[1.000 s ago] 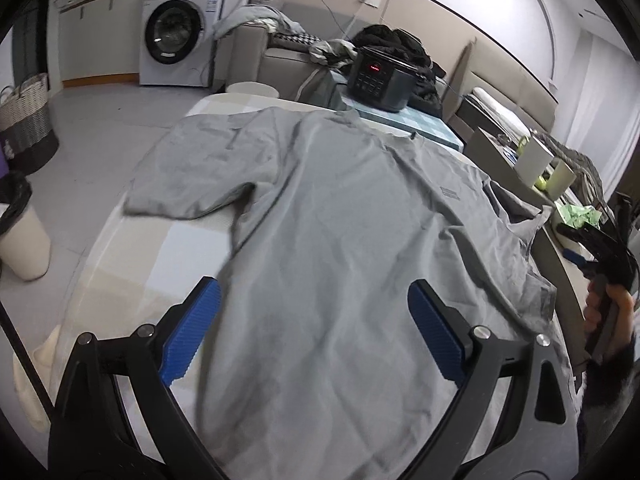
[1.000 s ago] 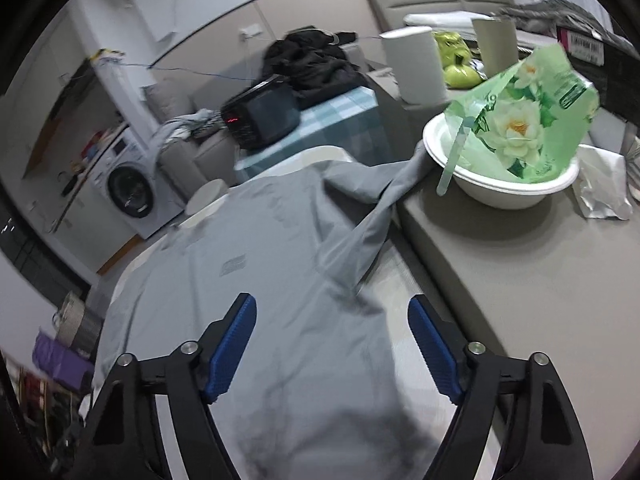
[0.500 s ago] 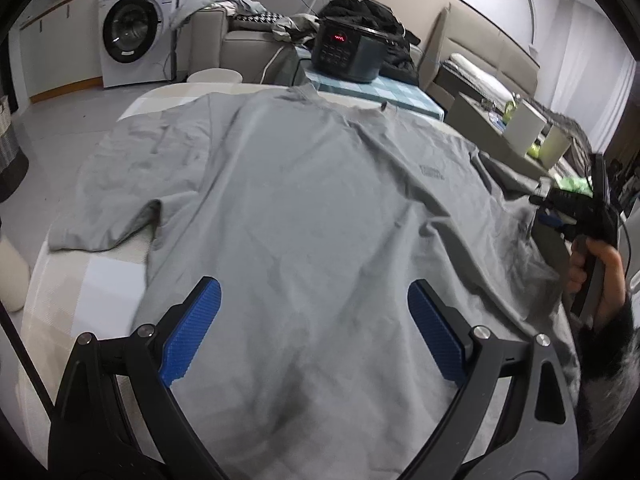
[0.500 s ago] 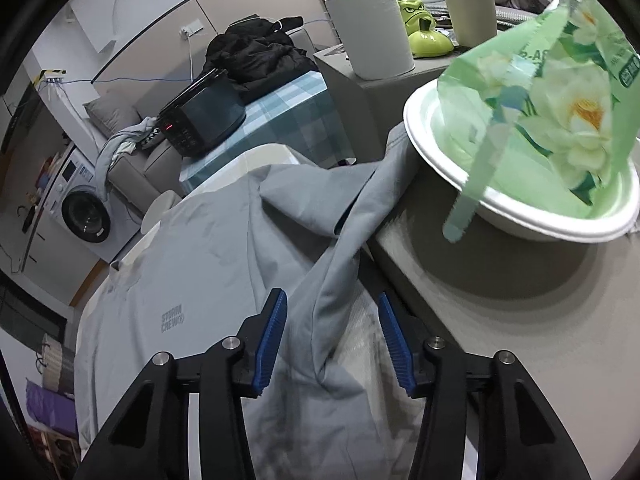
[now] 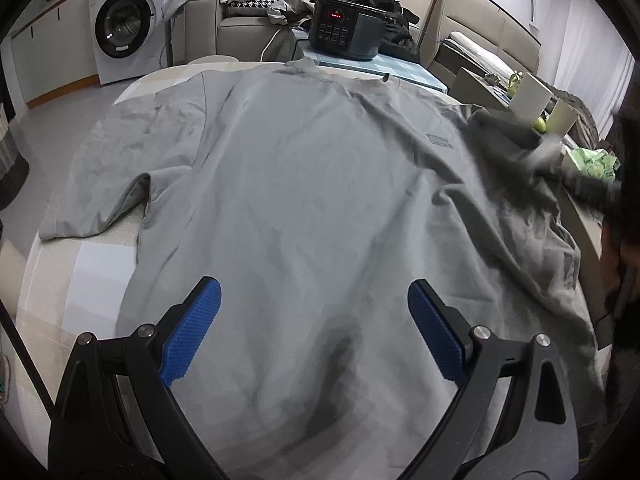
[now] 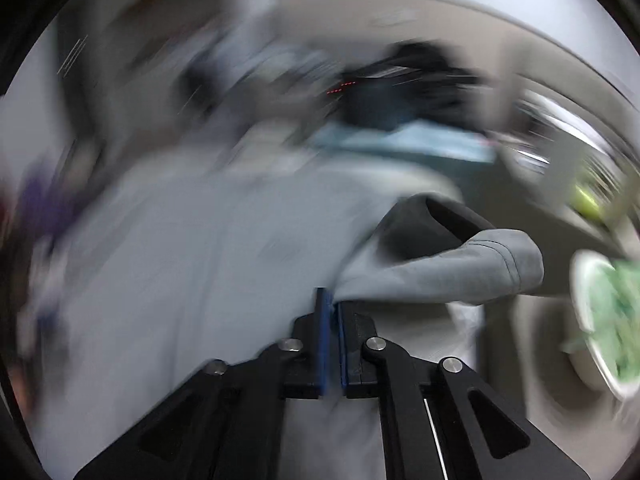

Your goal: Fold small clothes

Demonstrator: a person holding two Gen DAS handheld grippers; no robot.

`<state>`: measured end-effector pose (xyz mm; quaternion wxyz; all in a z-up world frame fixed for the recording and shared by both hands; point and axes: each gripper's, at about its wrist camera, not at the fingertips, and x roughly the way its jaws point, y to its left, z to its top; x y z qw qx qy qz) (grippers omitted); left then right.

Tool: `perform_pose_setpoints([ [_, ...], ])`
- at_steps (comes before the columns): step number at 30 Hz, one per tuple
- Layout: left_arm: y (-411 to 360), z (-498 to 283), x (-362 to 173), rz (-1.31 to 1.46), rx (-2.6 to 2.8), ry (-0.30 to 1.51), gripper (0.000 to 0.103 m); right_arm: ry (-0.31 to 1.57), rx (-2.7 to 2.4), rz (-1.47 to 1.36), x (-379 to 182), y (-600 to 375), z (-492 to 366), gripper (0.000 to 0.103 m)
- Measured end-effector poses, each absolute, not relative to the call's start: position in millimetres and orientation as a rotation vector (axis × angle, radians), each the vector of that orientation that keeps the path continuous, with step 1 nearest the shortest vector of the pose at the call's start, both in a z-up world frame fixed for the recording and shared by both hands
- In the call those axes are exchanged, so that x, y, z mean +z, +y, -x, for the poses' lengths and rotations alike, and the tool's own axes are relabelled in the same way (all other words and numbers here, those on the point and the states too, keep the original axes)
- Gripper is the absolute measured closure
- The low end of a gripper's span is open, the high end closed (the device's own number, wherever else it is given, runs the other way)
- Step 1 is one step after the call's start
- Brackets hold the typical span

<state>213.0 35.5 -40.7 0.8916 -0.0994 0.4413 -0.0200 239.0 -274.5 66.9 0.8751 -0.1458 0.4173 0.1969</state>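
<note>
A grey T-shirt [image 5: 312,184] lies spread flat on a pale checked table, collar at the far end. My left gripper [image 5: 314,320] hovers open over the shirt's lower body, its blue pads wide apart with nothing between them. In the blurred right wrist view my right gripper [image 6: 331,308] is shut on the shirt's right sleeve [image 6: 460,268], which lifts off the table and drapes over the pads with its hem showing. In the left wrist view the right gripper [image 5: 580,184] is a dark blur at the shirt's right sleeve, held by a hand.
A black cooker [image 5: 346,28] with red digits stands beyond the collar on a blue checked cloth. A white bowl with a green bag [image 6: 600,312] sits on the grey side table at right. A washing machine [image 5: 124,32] and a sofa are at the back.
The right gripper's jaws closed on the right sleeve, then rolled and swung, lifting the sleeve. The left gripper came closer and lower over the shirt, staying open.
</note>
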Motion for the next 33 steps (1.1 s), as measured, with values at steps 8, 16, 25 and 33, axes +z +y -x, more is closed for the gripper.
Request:
perform_pose_setpoints([
  [8,12.9,-246.2,-19.0,0.279,-0.146,0.881,0.009,0.958,0.343,0.262,47.5,-293.7,-210.4,0.073],
  [16,-66.4,-350.8,-19.7,0.400,-0.419,0.965,0.011,0.896,0.173,0.039,60.5,-330.3,-185.2,0.056],
  [25,-151.2,-452.8,-51.7,0.401,-0.518,1.103,0.039,0.848,0.107,-0.086,73.3,-358.1,-155.7,0.056],
  [33,-182.0,-466.8,-50.5,0.296,-0.529,1.076,0.103,0.838,0.088,-0.103,76.4,-373.6,-155.8,0.056],
])
